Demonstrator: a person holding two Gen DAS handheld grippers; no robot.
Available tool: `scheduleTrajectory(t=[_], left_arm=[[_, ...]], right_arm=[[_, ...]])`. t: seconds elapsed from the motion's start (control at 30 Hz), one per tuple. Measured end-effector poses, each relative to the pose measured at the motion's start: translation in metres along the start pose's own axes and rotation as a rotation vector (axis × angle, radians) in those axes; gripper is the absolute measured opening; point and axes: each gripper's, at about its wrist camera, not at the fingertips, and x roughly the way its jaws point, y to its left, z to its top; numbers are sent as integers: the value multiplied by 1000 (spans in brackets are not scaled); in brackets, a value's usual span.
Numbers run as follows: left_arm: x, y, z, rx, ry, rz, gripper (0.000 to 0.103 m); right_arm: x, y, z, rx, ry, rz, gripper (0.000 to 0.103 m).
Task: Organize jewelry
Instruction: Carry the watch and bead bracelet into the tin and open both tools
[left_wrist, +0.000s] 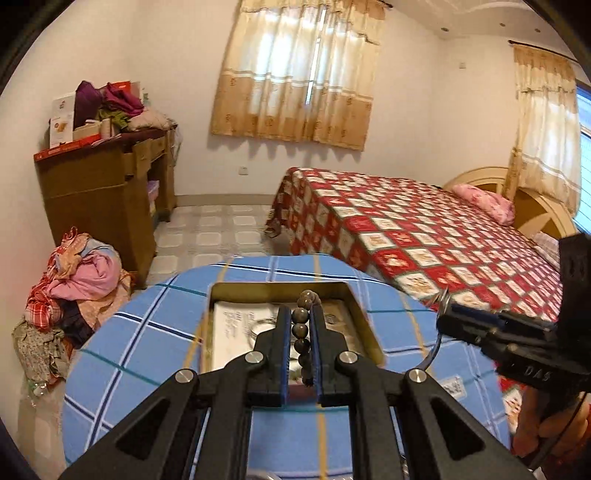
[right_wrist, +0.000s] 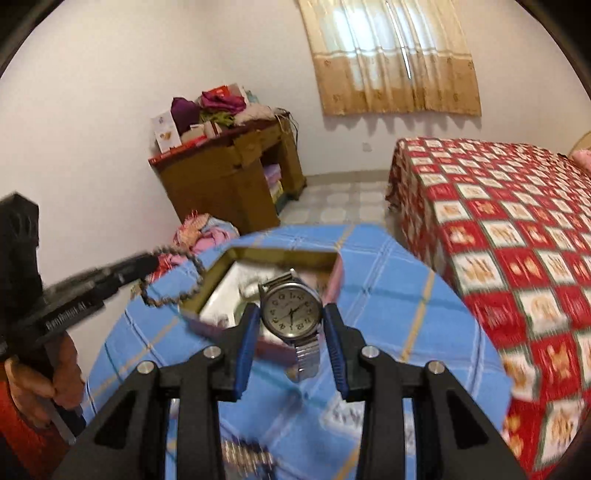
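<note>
My left gripper (left_wrist: 299, 314) is shut on a brown bead bracelet (left_wrist: 301, 332) and holds it above the open gold-walled box (left_wrist: 356, 306) on the blue plaid table. In the right wrist view the same bracelet (right_wrist: 173, 291) dangles from the left gripper (right_wrist: 151, 264) at the box's (right_wrist: 280, 254) left rim. My right gripper (right_wrist: 291, 314) holds a silver wristwatch (right_wrist: 291, 308) with a metal band by its case, over the box's near edge. The right gripper (left_wrist: 448, 314) also shows at the right of the left wrist view.
The round table has a blue plaid cloth (left_wrist: 155, 350). A bed with a red checked cover (left_wrist: 424, 236) stands to the right. A wooden desk with clutter (left_wrist: 107, 181) and a clothes pile (left_wrist: 74, 291) are at the left wall.
</note>
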Motion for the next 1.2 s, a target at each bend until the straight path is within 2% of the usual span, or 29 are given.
scheduleTrajectory(t=[0.1, 0.33, 0.63, 0.7, 0.77, 0.8, 0.83, 0.87, 0.9, 0.93, 1.07, 1.2], left_arm=[[20, 14, -3, -35, 17, 2, 9], [62, 38, -19, -100, 85, 0, 9], [78, 53, -28, -124, 122, 60, 9], [81, 54, -27, -128, 128, 83, 9], [82, 55, -26, -127, 141, 89, 10], [81, 54, -25, -118, 150, 94, 17], [81, 54, -24, -111, 155, 100, 35], [79, 53, -23, -105, 154, 107, 46], [75, 52, -23, -103, 141, 104, 65], [69, 51, -22, -102, 120, 107, 75], [43, 48, -19, -91, 70, 130, 76], [15, 46, -27, -105, 77, 120, 76]], right_arm=[[29, 1, 11, 12, 0, 1, 38], [100, -12, 3, 53, 101, -10, 38], [128, -16, -1, 84, 135, 6, 38], [137, -18, 4, 112, 153, 42, 39], [139, -19, 9, 138, 157, 75, 44], [138, -19, 11, 150, 158, 84, 49], [131, -22, 14, 173, 139, 93, 57], [126, -21, 15, 183, 117, 96, 60], [111, -23, 16, 196, 72, 91, 60], [102, -24, 17, 203, 51, 80, 60], [48, -29, 7, 223, -23, 50, 60], [4, -30, -15, 228, -18, 19, 60]])
